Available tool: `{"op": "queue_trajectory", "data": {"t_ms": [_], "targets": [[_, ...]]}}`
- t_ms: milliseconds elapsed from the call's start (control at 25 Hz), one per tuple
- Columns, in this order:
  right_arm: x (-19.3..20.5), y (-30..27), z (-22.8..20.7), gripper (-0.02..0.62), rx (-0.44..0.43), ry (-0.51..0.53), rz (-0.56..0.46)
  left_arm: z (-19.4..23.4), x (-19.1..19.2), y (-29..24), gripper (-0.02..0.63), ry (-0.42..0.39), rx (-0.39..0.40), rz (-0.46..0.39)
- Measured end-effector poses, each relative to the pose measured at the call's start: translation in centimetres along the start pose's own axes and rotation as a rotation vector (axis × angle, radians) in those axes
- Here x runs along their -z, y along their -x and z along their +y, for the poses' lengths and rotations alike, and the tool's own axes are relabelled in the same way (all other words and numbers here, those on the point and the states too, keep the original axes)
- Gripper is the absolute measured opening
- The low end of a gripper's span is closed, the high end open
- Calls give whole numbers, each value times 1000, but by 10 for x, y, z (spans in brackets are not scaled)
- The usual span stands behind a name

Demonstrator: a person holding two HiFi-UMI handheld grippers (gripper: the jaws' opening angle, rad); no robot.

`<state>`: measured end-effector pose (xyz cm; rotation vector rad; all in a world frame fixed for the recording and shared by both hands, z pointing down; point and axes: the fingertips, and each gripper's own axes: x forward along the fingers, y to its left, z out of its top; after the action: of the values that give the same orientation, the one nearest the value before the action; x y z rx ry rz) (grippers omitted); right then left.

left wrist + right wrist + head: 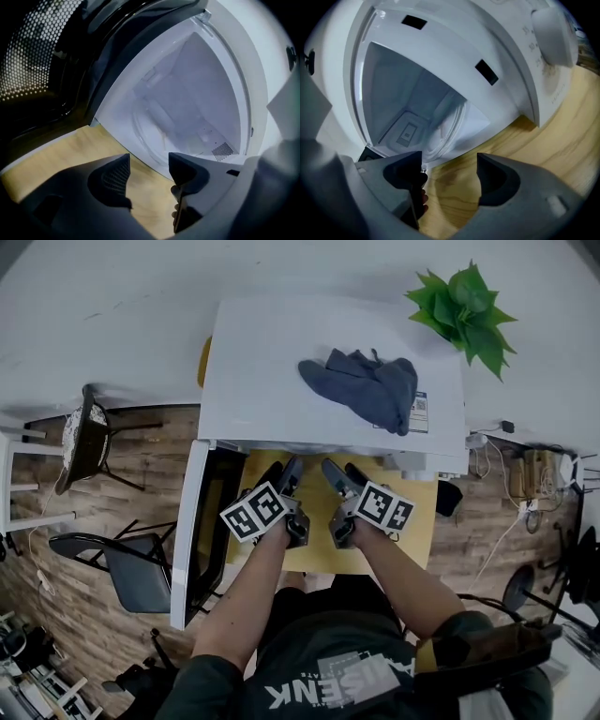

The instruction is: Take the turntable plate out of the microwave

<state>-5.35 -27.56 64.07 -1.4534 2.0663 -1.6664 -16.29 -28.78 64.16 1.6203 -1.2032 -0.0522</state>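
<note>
Brown wood-plank floor (150, 474) down both sides. Light wooden table (417, 521) at centre. At left, black chair (131, 570); above it, chair with patterned cushion (80, 437). Green plant (464, 306) upper right; cables (511, 507) at right edge.

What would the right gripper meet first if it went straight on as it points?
The right gripper, jaws open and empty, would probably meet the front rim of the turntable plate in the open microwave, just past the wooden table; depth is unclear.

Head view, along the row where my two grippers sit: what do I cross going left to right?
From the left: patterned chair → microwave door, standing open → left gripper → right gripper → floor cables.
</note>
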Motion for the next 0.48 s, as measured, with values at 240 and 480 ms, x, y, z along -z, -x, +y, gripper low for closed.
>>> {"op": "queue_trajectory", "data": {"t_ms": [240,480], "targets": [[-6,-18,1,371,1,-117,-37,7,-17,-10,255,57,-29,-81],[-10,-33,-6,372,44,-212,-49,11,-14,-28,270,102,-27,-36]]}}
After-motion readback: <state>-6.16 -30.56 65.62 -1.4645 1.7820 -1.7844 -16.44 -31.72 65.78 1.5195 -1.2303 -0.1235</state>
